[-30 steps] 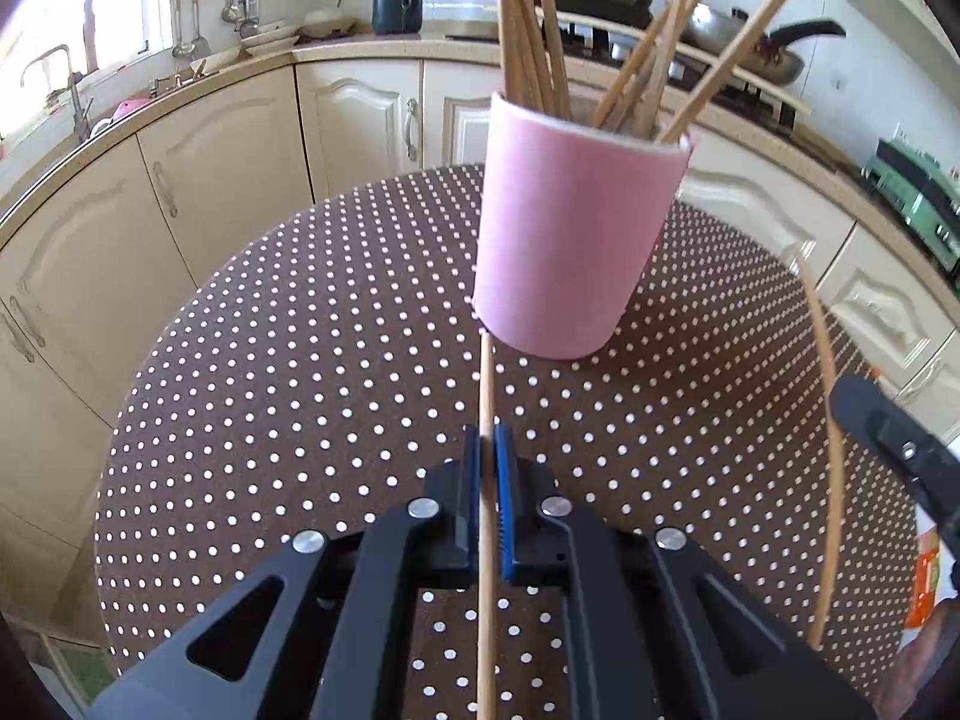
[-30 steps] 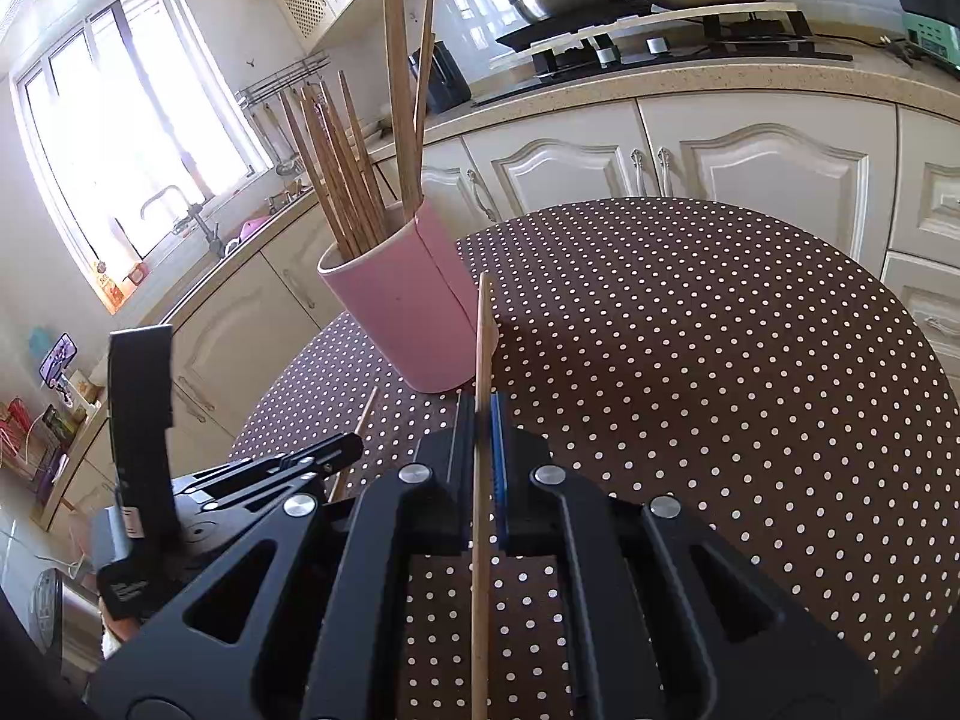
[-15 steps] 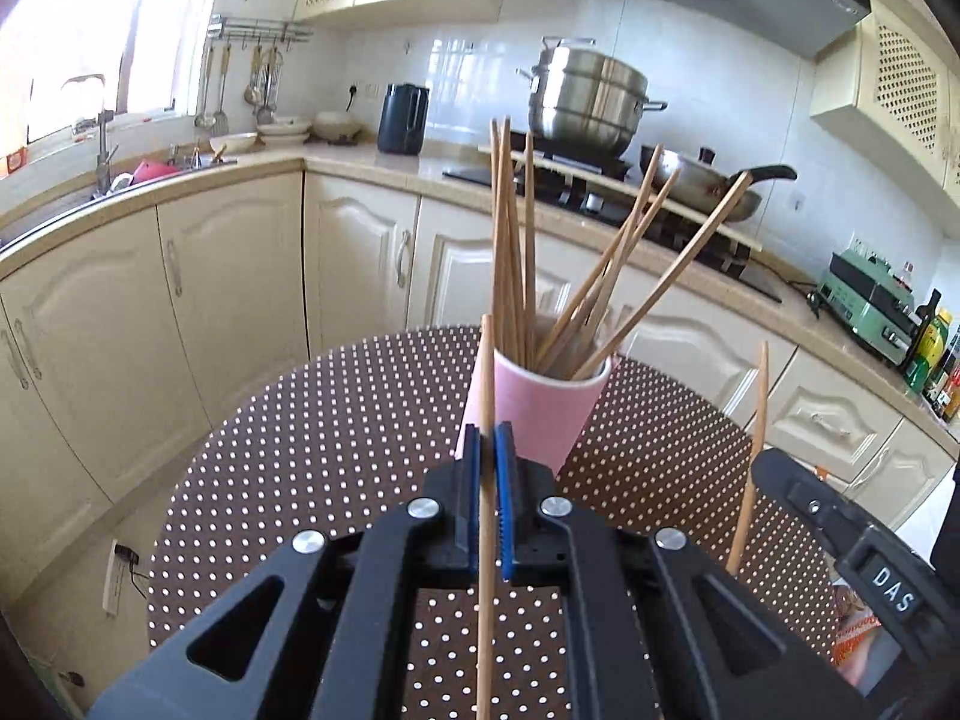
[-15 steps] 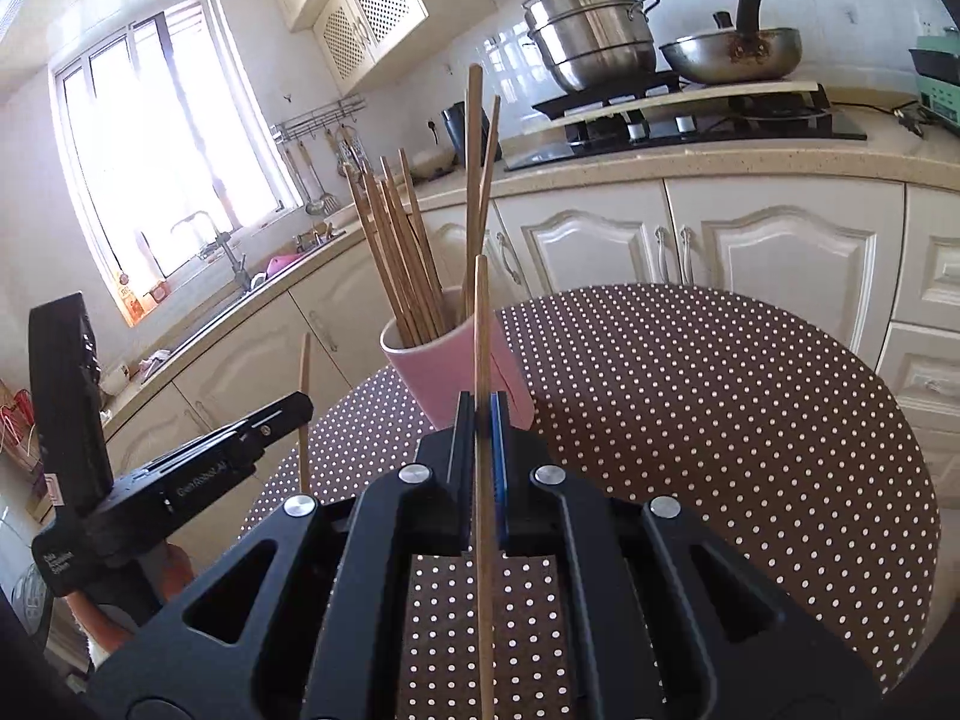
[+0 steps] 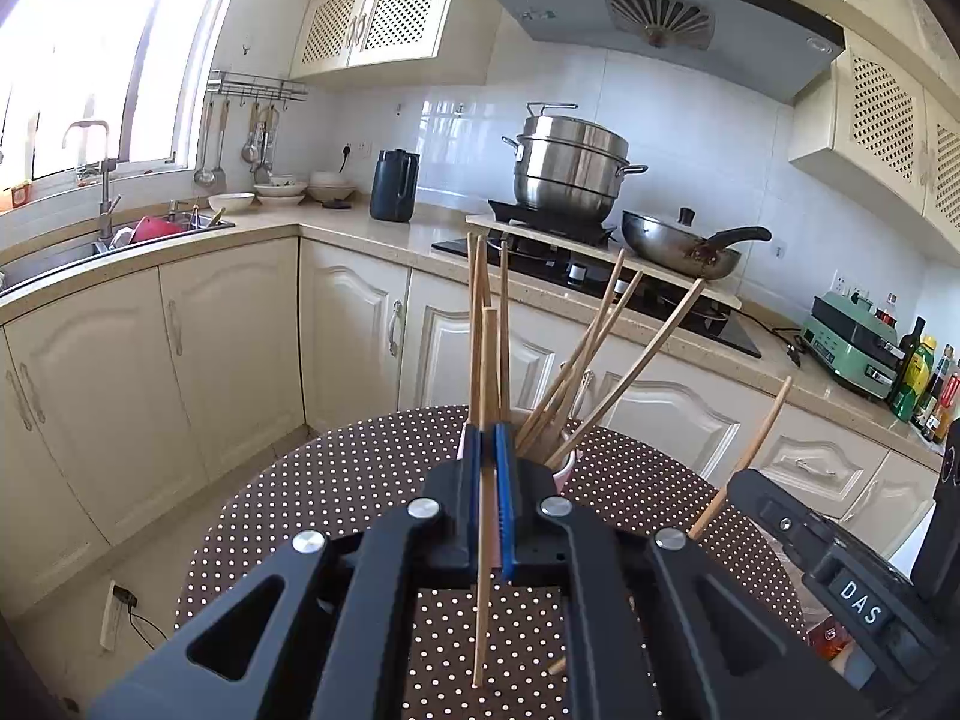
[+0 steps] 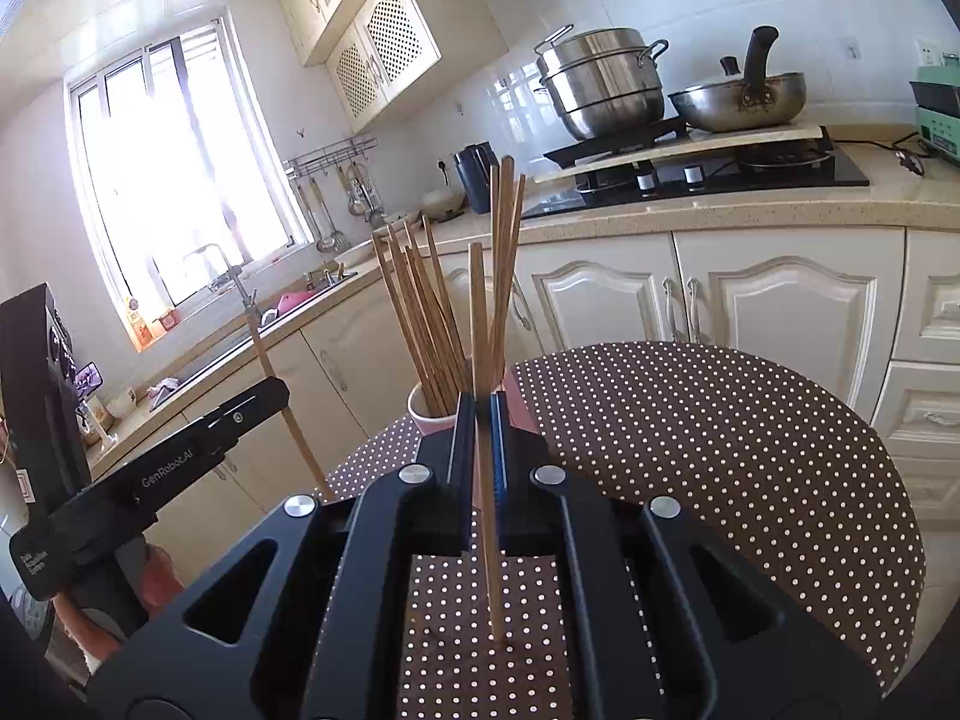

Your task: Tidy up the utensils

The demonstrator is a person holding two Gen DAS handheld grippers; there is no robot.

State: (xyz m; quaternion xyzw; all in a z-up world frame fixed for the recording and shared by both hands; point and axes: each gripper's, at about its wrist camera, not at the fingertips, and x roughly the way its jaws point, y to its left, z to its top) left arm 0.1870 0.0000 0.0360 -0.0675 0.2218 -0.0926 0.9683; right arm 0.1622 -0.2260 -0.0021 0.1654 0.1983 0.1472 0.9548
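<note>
Left wrist view: your left gripper (image 5: 491,456) is clamped on one chopstick (image 5: 487,396), upright before the pink cup (image 5: 565,469) of chopsticks on the dotted table (image 5: 360,480).

Right wrist view: your right gripper (image 6: 478,426) pinches another chopstick (image 6: 480,324), just before the same cup (image 6: 427,415).

DAS: white letters on a small plate on the black body of the right gripper (image 5: 852,588), seen to the right of the left gripper's fingers.
GenRobot.AI: pale print along the black arm of the left gripper (image 6: 180,456), seen to the left of the right gripper's fingers.
Data Acquisition System: my best reading of small white print at that arm's near end; too small to be sure.
</note>
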